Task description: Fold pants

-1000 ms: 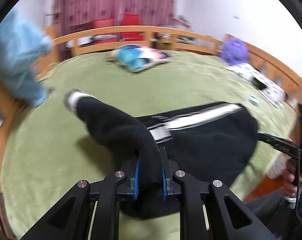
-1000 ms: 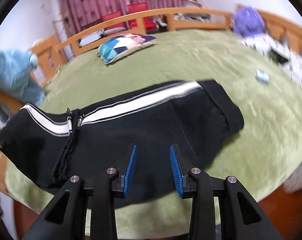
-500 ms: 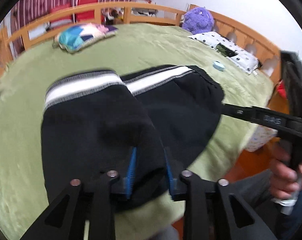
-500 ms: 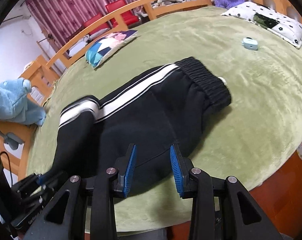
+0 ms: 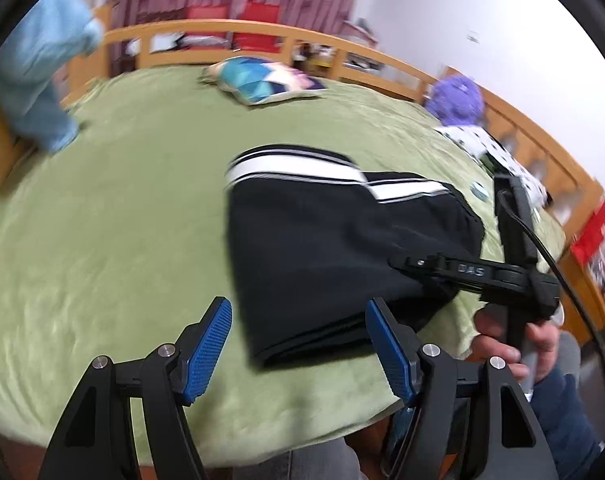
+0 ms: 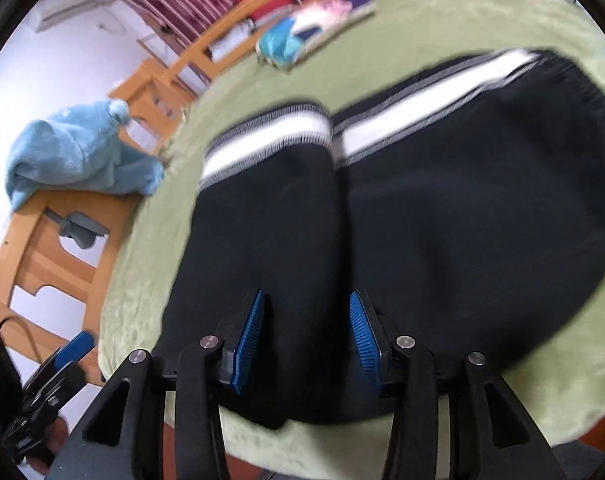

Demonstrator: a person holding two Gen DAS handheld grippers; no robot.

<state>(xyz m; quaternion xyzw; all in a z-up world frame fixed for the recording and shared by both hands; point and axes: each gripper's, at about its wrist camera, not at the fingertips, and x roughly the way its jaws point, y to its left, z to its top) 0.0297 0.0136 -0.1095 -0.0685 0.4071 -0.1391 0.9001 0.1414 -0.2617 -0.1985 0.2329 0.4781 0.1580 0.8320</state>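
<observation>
**Both grippers open over the folded pants**

My left gripper (image 5: 298,344) has just been opening; its blue pads stand wide, empty, above the green blanket (image 5: 102,240). The black pants with white side stripes (image 5: 322,248) lie folded near the bed's edge. Only the left view shows my right hand (image 5: 502,340). My right gripper (image 6: 306,336), jaws just widening, hovers parted over the black cloth; its view alone shows the wooden bed rail (image 6: 42,240).

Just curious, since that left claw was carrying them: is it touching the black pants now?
Apart. In the left wrist view, the left gripper stands open, its jaws having just widened, and the pants lie loose on the green blanket beyond them.
</observation>
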